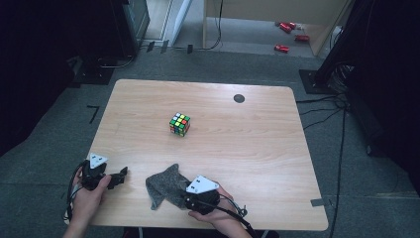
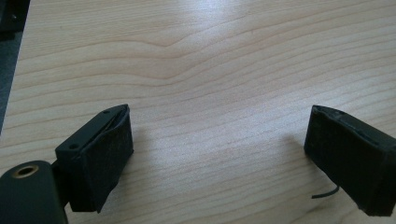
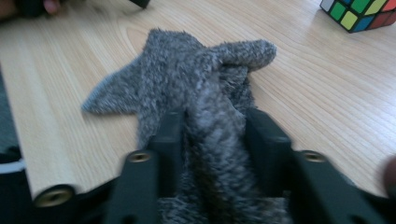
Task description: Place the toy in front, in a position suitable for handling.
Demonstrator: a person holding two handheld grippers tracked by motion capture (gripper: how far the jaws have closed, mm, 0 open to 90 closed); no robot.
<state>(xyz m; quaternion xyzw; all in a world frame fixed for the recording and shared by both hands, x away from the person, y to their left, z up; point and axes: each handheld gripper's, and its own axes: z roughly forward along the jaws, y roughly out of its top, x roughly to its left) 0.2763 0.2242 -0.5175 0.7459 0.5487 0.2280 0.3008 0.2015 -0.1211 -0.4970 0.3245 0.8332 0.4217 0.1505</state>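
Pinching the grey cloth at the near edge of the desk.

I'm clamping my right hand-held gripper (image 3: 212, 140) on the grey fuzzy cloth (image 3: 187, 84), which is lying near the desk's (image 1: 247, 148) near edge; my left hand-held gripper (image 2: 219, 154) is hovering wide over bare wood, with the Rubik's cube (image 1: 180, 124) sitting farther off.

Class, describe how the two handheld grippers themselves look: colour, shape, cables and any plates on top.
Both are black. The left gripper carries a grey three-cornered plate and a dark cable loops beside it. Its jaws are blocky, faced with dark pads. The right gripper bears a like plate, a trailing black cable, and brass-coloured screw holes.
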